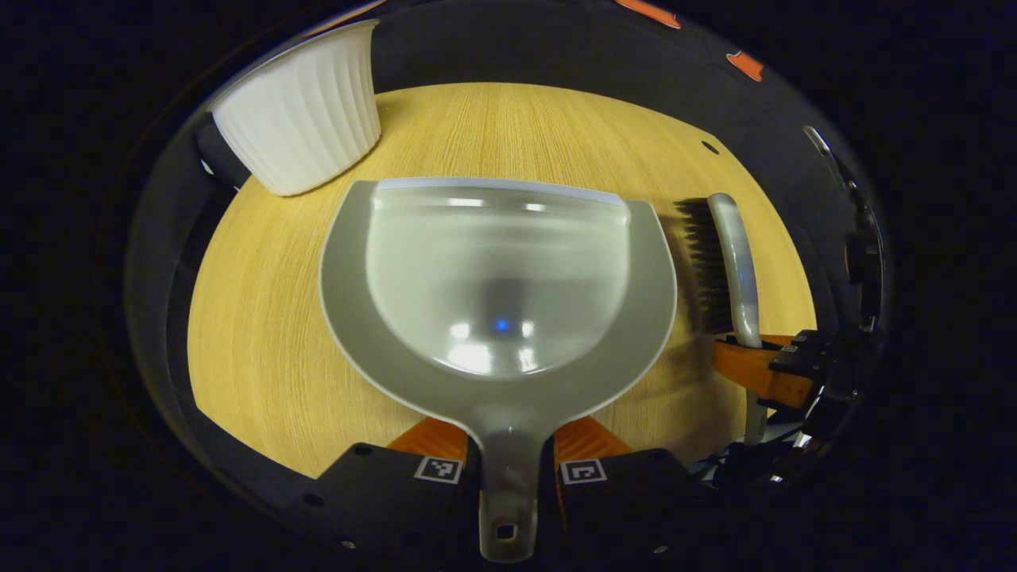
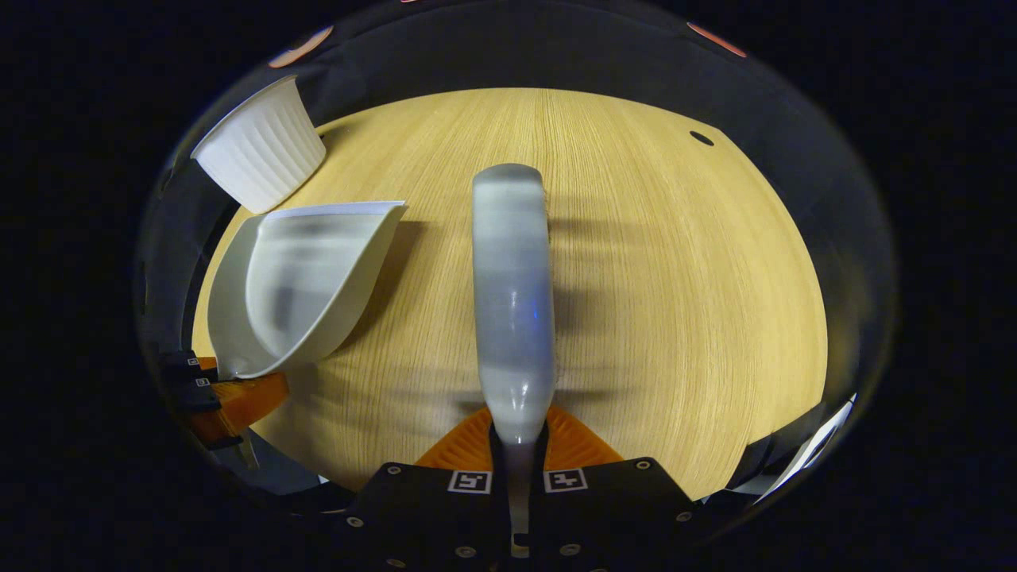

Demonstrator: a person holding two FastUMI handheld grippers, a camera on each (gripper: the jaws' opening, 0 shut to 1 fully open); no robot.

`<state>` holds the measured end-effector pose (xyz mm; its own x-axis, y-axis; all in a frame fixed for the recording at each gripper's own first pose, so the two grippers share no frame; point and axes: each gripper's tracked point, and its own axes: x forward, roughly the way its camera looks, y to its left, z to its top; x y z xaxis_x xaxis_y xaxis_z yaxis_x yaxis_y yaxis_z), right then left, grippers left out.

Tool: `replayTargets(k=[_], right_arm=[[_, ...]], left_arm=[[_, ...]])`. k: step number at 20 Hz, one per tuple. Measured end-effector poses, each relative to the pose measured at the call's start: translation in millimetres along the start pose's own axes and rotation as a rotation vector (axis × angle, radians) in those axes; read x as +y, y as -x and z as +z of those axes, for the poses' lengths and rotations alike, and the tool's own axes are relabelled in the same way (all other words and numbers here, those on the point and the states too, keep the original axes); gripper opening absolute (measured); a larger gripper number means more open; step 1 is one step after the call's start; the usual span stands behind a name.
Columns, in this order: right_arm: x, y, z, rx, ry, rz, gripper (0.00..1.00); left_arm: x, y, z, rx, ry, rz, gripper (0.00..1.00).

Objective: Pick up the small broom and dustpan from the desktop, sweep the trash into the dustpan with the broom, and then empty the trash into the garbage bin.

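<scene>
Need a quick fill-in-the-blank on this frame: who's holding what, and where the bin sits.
1. The left gripper is shut on the handle of the grey plastic ____.
2. The right gripper is shut on the handle of the small grey ____.
3. The white ribbed garbage bin stands at the far ____ corner of the light wooden desktop in both views.
4. Inside, the dustpan looks ____.

Missing words: dustpan; broom; left; empty
</scene>
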<state>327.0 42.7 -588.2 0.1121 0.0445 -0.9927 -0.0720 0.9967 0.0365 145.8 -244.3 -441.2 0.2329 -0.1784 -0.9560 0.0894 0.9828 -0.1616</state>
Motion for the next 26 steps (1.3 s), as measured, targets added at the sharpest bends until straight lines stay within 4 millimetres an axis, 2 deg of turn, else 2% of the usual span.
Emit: replayTargets(k=[3, 10, 16, 22, 26], right_arm=[[1, -8, -4, 0.021, -0.001, -0.012, 0.09], [6, -10, -4, 0.041, -0.015, -0.012, 0.09], [17, -11, -9, 0.073, -0.025, 0.016, 0.1], [15, -7, -7, 0.069, -0.04, 0.019, 0.17], [13, -2, 1, 0.033, -0.035, 0.02, 0.22]], left_arm=[[-1, 3, 2, 0.024, 0.007, -0.002, 0.3], [0, 0, 3, 0.051, 0.0, -0.008, 0.3], [-1, 10, 6, 0.097, 0.001, -0.032, 0.31], [2, 13, 8, 0.114, -0.011, -0.028, 0.36], [0, 15, 14, 0.082, -0.029, -0.037, 0.39]])
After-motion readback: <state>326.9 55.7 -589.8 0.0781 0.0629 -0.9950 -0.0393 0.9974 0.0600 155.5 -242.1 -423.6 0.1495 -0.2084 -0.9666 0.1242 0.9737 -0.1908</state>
